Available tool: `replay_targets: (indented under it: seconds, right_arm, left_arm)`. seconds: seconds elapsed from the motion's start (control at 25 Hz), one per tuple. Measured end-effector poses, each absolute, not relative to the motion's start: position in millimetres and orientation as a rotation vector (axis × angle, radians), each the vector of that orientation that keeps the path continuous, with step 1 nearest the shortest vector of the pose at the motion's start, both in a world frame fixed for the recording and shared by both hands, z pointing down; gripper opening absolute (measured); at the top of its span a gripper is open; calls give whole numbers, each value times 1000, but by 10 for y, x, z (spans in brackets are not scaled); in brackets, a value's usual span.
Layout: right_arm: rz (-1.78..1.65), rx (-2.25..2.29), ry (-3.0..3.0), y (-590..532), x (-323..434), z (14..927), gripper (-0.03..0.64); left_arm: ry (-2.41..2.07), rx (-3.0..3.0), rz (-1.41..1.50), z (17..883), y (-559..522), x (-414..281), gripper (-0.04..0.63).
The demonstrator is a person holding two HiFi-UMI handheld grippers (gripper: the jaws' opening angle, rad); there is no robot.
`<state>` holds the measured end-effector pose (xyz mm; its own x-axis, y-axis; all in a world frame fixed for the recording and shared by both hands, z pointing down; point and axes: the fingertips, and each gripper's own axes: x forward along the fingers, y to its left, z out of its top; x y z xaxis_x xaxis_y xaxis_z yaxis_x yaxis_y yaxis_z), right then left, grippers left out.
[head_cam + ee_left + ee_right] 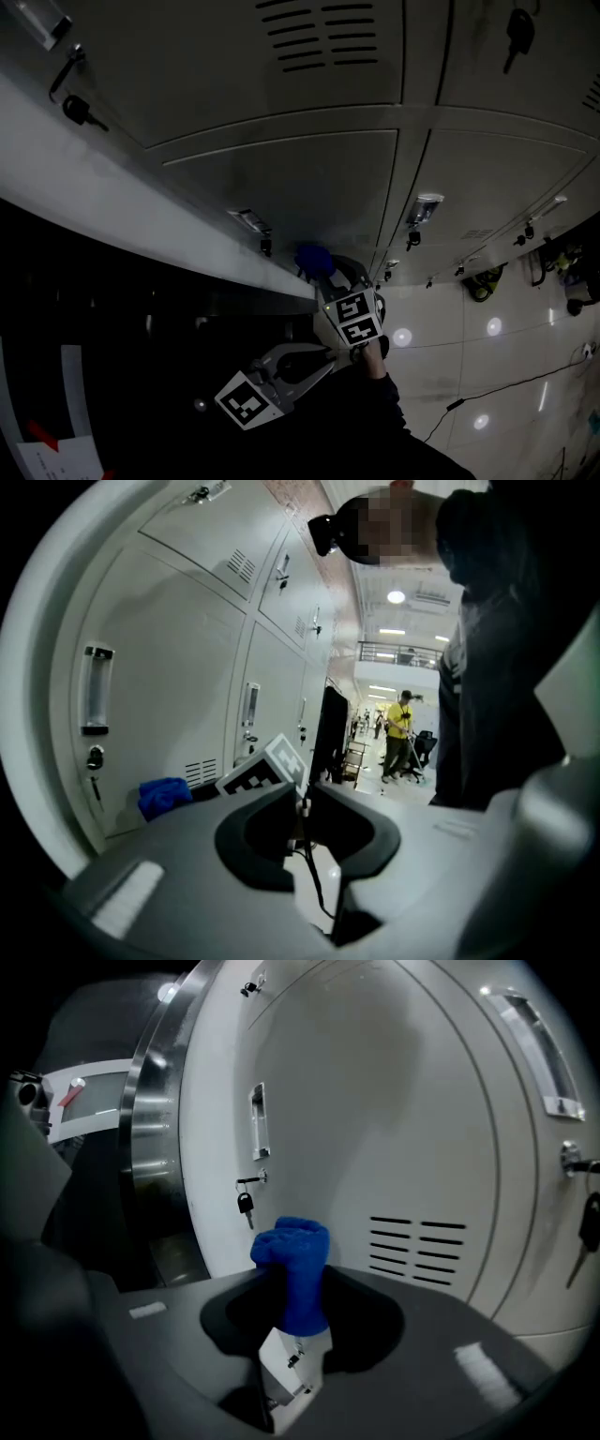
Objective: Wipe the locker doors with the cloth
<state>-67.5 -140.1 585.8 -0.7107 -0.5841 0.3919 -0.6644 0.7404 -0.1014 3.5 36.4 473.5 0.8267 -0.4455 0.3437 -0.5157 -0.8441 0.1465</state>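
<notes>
Around the cloth: pale grey metal locker doors (pixel 375 1119) with louvred vent slots (pixel 417 1246), a recessed handle (pixel 258 1121) and a dark-headed hanging key (pixel 245 1204).
Far off: person in a yellow top (pixel 400 719), down the corridor.
Task's thing: bunched blue cloth (pixel 292 1251), close before the door below the key; contact not discernible.
Right gripper (pixel 295 1307): jaws closed upon the cloth, the wad protruding beyond the tips.
Left gripper (pixel 302 803): jaws together, nothing between them, apart from the doors.

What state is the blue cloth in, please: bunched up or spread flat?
Bunched up: the blue cloth stands as a tight wad pinched between the right gripper's jaws, not spread flat.
</notes>
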Motion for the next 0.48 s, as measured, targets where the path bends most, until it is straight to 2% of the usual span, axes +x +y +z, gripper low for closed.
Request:
replay_targets:
  seconds: [0.48]
  right_arm:
    - [307, 883, -2607, -1457, -1727, 6053, 121]
  left_arm:
    - [-794, 2718, 481, 4911, 330, -879, 54]
